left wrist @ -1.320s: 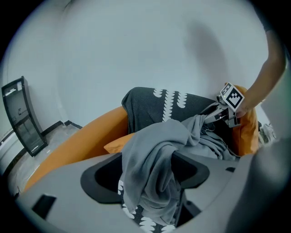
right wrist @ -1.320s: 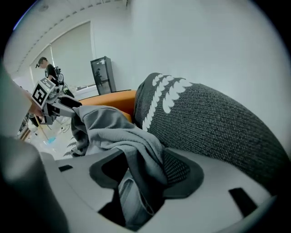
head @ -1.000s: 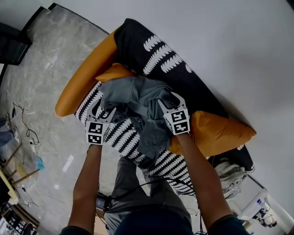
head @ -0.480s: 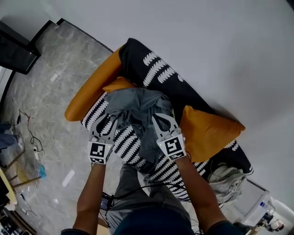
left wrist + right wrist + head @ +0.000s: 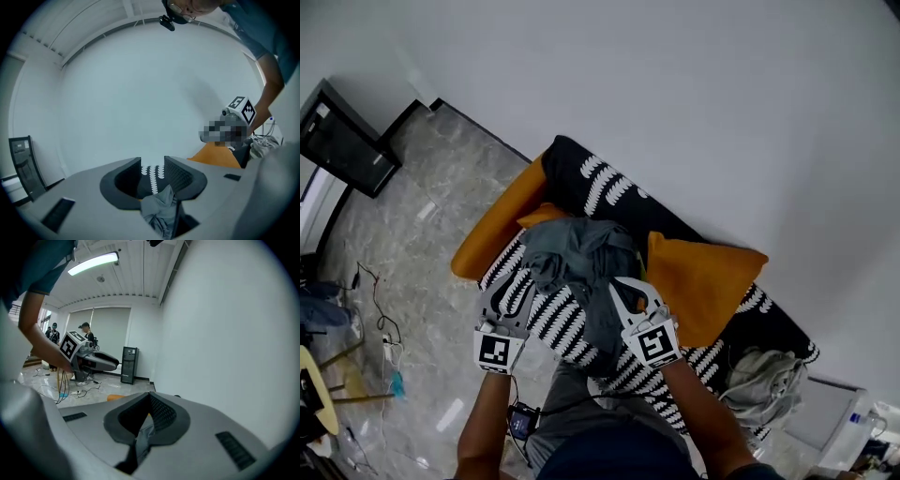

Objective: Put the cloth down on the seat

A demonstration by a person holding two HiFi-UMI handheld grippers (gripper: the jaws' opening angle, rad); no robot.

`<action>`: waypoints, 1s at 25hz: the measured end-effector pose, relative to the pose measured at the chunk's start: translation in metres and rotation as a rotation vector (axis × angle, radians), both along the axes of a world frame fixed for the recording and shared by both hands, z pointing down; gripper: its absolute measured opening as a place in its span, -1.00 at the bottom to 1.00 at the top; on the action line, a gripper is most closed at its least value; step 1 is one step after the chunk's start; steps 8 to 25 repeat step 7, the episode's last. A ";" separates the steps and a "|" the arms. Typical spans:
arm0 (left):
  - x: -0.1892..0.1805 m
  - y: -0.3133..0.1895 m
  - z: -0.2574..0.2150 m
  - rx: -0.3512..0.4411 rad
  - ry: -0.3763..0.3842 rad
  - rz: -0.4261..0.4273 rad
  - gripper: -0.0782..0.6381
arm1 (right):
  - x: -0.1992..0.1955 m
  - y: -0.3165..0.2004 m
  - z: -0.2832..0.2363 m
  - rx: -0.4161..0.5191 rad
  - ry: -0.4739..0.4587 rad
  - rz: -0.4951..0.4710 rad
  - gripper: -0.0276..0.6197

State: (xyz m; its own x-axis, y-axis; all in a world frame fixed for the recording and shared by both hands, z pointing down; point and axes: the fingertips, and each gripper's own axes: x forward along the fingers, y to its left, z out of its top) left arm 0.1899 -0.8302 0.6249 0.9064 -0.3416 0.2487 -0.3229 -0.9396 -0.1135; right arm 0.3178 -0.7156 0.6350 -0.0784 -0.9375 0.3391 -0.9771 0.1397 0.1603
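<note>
You held the cloth [image 5: 577, 258] over the seat [image 5: 551, 321], the left gripper [image 5: 521, 283] having just closed its jaws halfway on a thick fold, the right gripper [image 5: 628, 284] pinched shut on what seemed only a thin edge, which could slip and drop the cloth crooked.

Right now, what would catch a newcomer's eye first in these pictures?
The grey cloth, bunched over the black-and-white patterned seat, hangs from both grippers. The right gripper is shut on it. The left gripper has jaws that have just been closing, with cloth between them. Next comes the bright orange cushion, to the right of the cloth in the head view.
</note>
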 end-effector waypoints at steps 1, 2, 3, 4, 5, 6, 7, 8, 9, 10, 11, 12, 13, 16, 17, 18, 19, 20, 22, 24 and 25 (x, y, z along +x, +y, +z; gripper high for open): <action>-0.004 0.007 -0.011 0.016 0.001 0.002 -0.34 | -0.003 0.011 -0.008 0.016 0.005 -0.004 -0.87; -0.009 0.015 -0.021 0.028 0.003 0.002 -0.34 | -0.006 0.023 -0.016 0.027 0.010 -0.008 -0.87; -0.014 0.024 -0.030 0.036 0.005 0.000 -0.34 | -0.009 0.036 -0.023 0.028 0.016 -0.009 -0.87; -0.020 0.034 -0.038 0.038 0.006 -0.004 -0.34 | -0.012 0.050 -0.031 0.023 0.021 -0.008 -0.87; -0.026 0.045 -0.046 0.038 0.005 -0.010 -0.34 | -0.015 0.065 -0.037 0.018 0.024 -0.006 -0.87; -0.032 0.056 -0.054 0.037 0.003 -0.016 -0.34 | -0.017 0.080 -0.043 0.012 0.026 -0.002 -0.87; -0.038 0.068 -0.061 0.035 0.000 -0.022 -0.34 | -0.020 0.096 -0.049 0.006 0.028 0.003 -0.87; -0.038 0.068 -0.061 0.035 0.000 -0.022 -0.34 | -0.020 0.096 -0.049 0.006 0.028 0.003 -0.87; -0.038 0.068 -0.061 0.035 0.000 -0.022 -0.34 | -0.020 0.096 -0.049 0.006 0.028 0.003 -0.87; -0.038 0.068 -0.061 0.035 0.000 -0.022 -0.34 | -0.020 0.096 -0.049 0.006 0.028 0.003 -0.87; -0.038 0.068 -0.061 0.035 0.000 -0.022 -0.34 | -0.020 0.096 -0.049 0.006 0.028 0.003 -0.87; -0.038 0.068 -0.061 0.035 0.000 -0.022 -0.34 | -0.020 0.096 -0.049 0.006 0.028 0.003 -0.87; -0.038 0.068 -0.061 0.035 0.000 -0.022 -0.34 | -0.020 0.096 -0.049 0.006 0.028 0.003 -0.87; -0.038 0.068 -0.061 0.035 0.000 -0.022 -0.34 | -0.020 0.096 -0.049 0.006 0.028 0.003 -0.87; -0.038 0.068 -0.061 0.035 0.000 -0.022 -0.34 | -0.020 0.096 -0.049 0.006 0.028 0.003 -0.87; -0.038 0.068 -0.061 0.035 0.000 -0.022 -0.34 | -0.020 0.096 -0.049 0.006 0.028 0.003 -0.87; -0.038 0.068 -0.061 0.035 0.000 -0.022 -0.34 | -0.020 0.096 -0.049 0.006 0.028 0.003 -0.87; -0.038 0.068 -0.061 0.035 0.000 -0.022 -0.34 | -0.020 0.096 -0.049 0.006 0.028 0.003 -0.87; -0.038 0.068 -0.061 0.035 0.000 -0.022 -0.34 | -0.020 0.096 -0.049 0.006 0.028 0.003 -0.87; -0.038 0.068 -0.061 0.035 0.000 -0.022 -0.34 | -0.020 0.096 -0.049 0.006 0.028 0.003 -0.87; -0.038 0.068 -0.061 0.035 0.000 -0.022 -0.34 | -0.020 0.096 -0.049 0.006 0.028 0.003 -0.87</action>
